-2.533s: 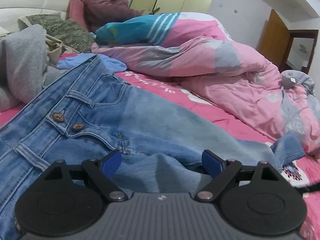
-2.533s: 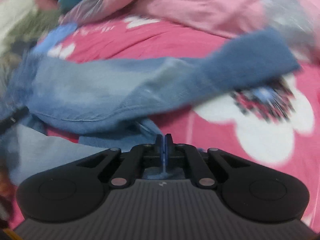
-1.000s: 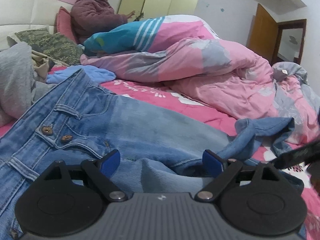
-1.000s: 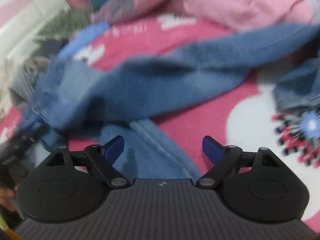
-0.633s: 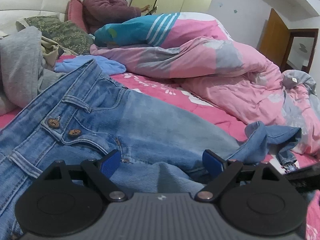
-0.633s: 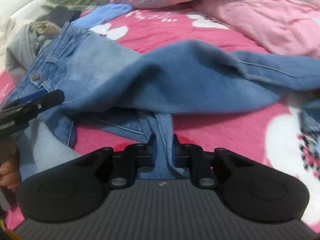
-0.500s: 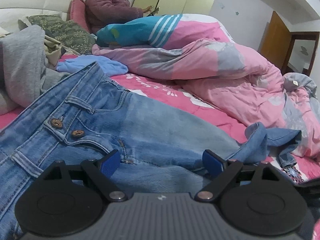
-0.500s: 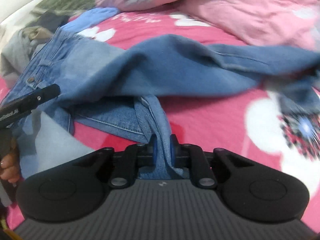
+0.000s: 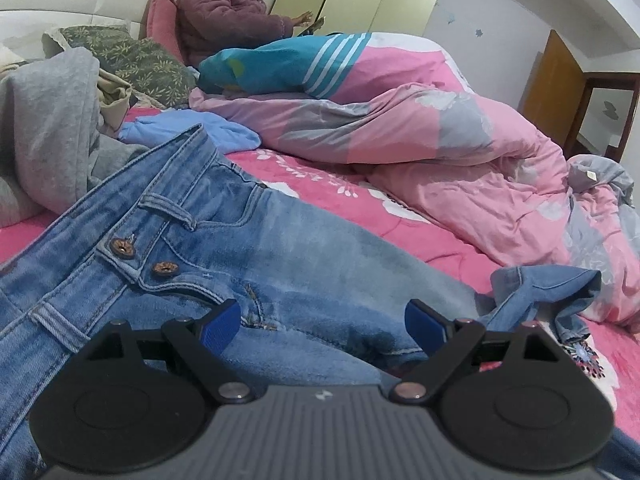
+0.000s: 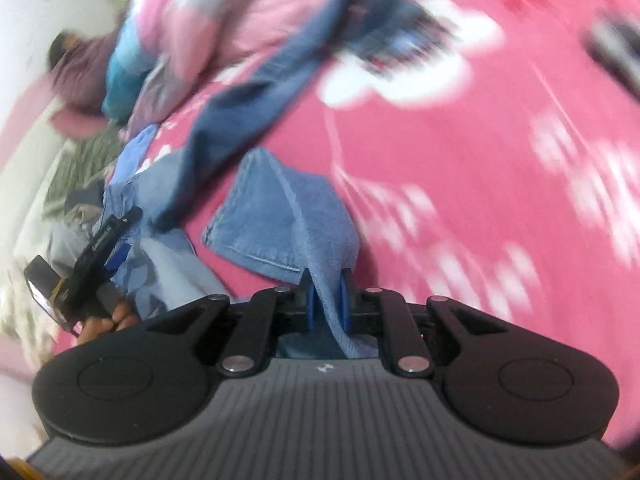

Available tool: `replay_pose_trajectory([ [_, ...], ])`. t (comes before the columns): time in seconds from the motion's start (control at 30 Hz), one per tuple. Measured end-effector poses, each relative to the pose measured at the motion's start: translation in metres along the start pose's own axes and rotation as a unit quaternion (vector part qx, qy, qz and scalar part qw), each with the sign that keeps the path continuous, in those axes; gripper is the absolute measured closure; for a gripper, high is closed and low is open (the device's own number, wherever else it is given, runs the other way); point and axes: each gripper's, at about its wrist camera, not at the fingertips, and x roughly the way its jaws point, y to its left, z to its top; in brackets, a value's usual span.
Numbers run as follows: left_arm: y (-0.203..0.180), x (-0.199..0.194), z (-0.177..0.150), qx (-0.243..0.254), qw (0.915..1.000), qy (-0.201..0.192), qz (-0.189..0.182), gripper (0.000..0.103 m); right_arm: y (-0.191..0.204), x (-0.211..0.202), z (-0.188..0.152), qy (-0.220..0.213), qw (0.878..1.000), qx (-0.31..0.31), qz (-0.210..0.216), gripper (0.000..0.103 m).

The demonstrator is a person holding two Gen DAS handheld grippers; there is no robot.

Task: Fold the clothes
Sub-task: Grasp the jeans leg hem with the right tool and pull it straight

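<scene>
Left wrist view, pink floral bedsheet [image 9: 420,236], rumpled quilt [image 9: 440,140], wooden door [image 9: 556,88]

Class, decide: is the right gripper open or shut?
Shut: the right gripper has its blue pads pressed on a fold of the jeans.

Jeans [image 9: 280,248] on bed [image 9: 400,232] (quilt [image 9: 440,152] behind)

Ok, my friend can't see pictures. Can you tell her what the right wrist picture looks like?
The right gripper is pinched shut on a fold of blue jeans, which trail away across a bright pink flowered bedsheet. The picture is blurry. At the left edge, a hand holds the left gripper.
</scene>
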Motion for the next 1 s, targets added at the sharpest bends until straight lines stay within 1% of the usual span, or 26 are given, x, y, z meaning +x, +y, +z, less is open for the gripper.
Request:
replay_pose_trajectory([
  [0.03,0.001,0.000,0.000,-0.003,1.0000,0.001,0.000,0.013,-0.006,-0.006,-0.011,-0.002,1.000,0.008,-0.003,0.091],
  [0.07,0.002,0.000,0.000,-0.005,1.0000,0.001,-0.001,0.013,-0.007,-0.010,-0.019,-0.005,1.000,0.008,-0.007,0.086],
  [0.13,0.003,-0.001,0.000,-0.008,1.0000,0.001,-0.002,0.013,-0.005,-0.019,-0.027,-0.021,1.000,-0.010,-0.015,0.083],
  [0.17,0.003,-0.001,0.000,-0.008,1.0000,0.000,-0.002,0.013,-0.001,-0.024,-0.027,-0.032,0.999,-0.032,-0.023,0.074],
  [0.2,0.002,-0.001,0.000,-0.007,1.0000,0.000,-0.003,0.013,0.003,-0.027,-0.024,-0.042,0.997,-0.055,-0.031,0.068],
  [0.23,0.001,-0.001,0.000,-0.005,1.0000,0.000,-0.004,0.013,0.008,-0.030,-0.019,-0.054,0.995,-0.076,-0.037,0.052],
  [0.27,0.000,-0.002,0.000,-0.003,1.0000,0.000,-0.005,0.013,0.013,-0.028,-0.012,-0.062,0.993,-0.094,-0.034,0.036],
  [0.3,-0.002,-0.002,0.000,0.001,1.0000,0.000,-0.009,0.013,0.019,-0.024,-0.003,-0.068,0.991,-0.112,-0.028,0.030],
  [0.33,-0.004,-0.003,-0.001,0.005,0.9999,-0.001,-0.012,0.013,0.024,-0.021,0.005,-0.075,0.988,-0.130,-0.023,0.019],
  [0.37,-0.006,-0.003,-0.002,0.010,0.9998,-0.001,-0.015,0.013,0.029,-0.011,0.014,-0.072,0.986,-0.147,-0.019,0.012],
  [0.47,-0.012,-0.002,-0.005,0.030,0.9994,-0.002,-0.018,0.013,0.041,0.033,0.038,-0.044,0.982,-0.183,-0.018,0.011],
  [0.53,-0.015,0.000,-0.006,0.037,0.9992,0.000,-0.016,0.013,0.041,0.069,0.052,-0.009,0.982,-0.185,-0.022,0.011],
  [0.57,-0.015,0.000,-0.007,0.041,0.9990,0.001,-0.016,0.013,0.038,0.082,0.054,0.007,0.983,-0.180,-0.019,0.014],
  [0.6,-0.016,0.001,-0.008,0.042,0.9990,0.002,-0.015,0.013,0.034,0.095,0.056,0.023,0.984,-0.174,-0.014,0.021],
  [0.63,-0.016,0.002,-0.008,0.041,0.9990,0.004,-0.016,0.013,0.030,0.108,0.057,0.040,0.985,-0.168,-0.010,0.034],
  [0.67,-0.015,0.002,-0.008,0.039,0.9991,0.006,-0.017,0.013,0.029,0.108,0.055,0.031,0.983,-0.178,-0.022,0.066],
  [0.7,-0.013,0.002,-0.007,0.037,0.9991,0.007,-0.018,0.013,0.027,0.101,0.053,0.022,0.982,-0.186,-0.029,0.082],
  [0.73,-0.013,0.003,-0.007,0.036,0.9992,0.008,-0.017,0.013,0.024,0.093,0.051,0.015,0.981,-0.192,-0.035,0.096],
  [0.77,-0.012,0.003,-0.007,0.035,0.9992,0.009,-0.017,0.013,0.016,0.082,0.052,0.010,0.985,-0.172,-0.022,0.097],
  [0.83,-0.012,0.004,-0.008,0.036,0.9992,0.012,-0.016,0.013,-0.001,0.052,0.048,-0.020,0.990,-0.137,-0.029,0.097],
  [0.9,-0.012,0.003,-0.008,0.037,0.9991,0.011,-0.015,0.013,-0.016,0.016,0.047,-0.063,0.990,-0.117,-0.052,0.097],
  [1.0,-0.013,0.003,-0.008,0.040,0.9990,0.012,-0.014,0.013,-0.049,-0.033,0.040,-0.118,0.988,-0.063,-0.083,0.097],
])
